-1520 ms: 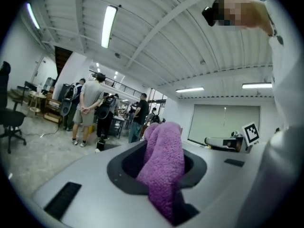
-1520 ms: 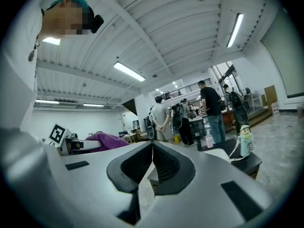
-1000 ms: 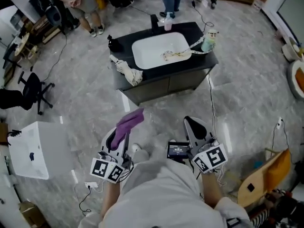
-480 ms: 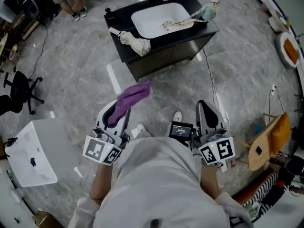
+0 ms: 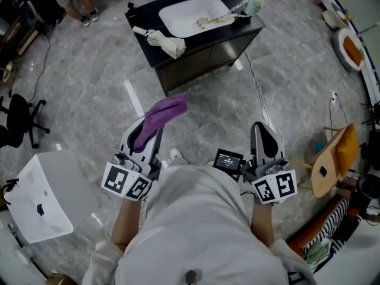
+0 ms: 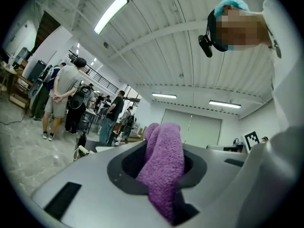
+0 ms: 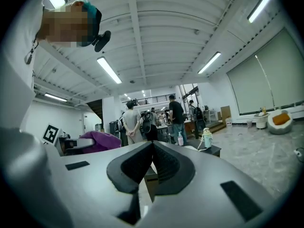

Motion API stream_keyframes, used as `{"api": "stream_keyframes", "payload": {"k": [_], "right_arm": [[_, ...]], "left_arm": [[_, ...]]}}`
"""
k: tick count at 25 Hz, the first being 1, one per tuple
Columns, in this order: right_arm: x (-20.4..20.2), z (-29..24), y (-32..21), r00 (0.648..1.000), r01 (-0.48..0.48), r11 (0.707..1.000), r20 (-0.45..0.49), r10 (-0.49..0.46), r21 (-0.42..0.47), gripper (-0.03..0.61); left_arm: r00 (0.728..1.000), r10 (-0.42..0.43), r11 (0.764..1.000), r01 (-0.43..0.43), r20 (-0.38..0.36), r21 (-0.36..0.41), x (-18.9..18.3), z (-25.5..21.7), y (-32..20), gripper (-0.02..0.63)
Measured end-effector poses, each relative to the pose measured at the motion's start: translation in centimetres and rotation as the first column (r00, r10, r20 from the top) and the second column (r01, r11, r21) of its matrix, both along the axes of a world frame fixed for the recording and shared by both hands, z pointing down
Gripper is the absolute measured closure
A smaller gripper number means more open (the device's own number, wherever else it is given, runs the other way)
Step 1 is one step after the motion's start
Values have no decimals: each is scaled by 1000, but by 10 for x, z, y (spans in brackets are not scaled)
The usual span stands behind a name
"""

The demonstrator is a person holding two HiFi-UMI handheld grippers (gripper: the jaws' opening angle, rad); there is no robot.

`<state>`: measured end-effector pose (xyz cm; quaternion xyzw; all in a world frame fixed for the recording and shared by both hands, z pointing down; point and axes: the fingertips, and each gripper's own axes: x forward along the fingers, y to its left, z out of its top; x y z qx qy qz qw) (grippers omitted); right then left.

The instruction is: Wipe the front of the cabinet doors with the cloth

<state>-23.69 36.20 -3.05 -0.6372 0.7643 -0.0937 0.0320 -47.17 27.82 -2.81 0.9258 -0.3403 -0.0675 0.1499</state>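
— We see the cabinet (image 5: 199, 58) has slid up and to the left in the head view; its back edge now meets the top of the frame.
— Our left tongs (image 5: 148, 132) and the cloth (image 5: 163, 113) rose too.
— Our right tongs (image 5: 264, 132) drifted rightward, and the white box (image 5: 37, 198) sank lower.

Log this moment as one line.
left tool: shut on purple cloth | right tool: shut, empty | cabinet doors: ahead, neither tool touching
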Motion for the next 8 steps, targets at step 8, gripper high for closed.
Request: {"api": "stream_keyframes", "payload": {"k": [8], "right_arm": [[40, -5, 72, 1000, 7, 1000, -10, -6, 15, 552]], "left_arm": [[1000, 24, 1000, -24, 8, -15, 50, -1, 68, 522]]}}
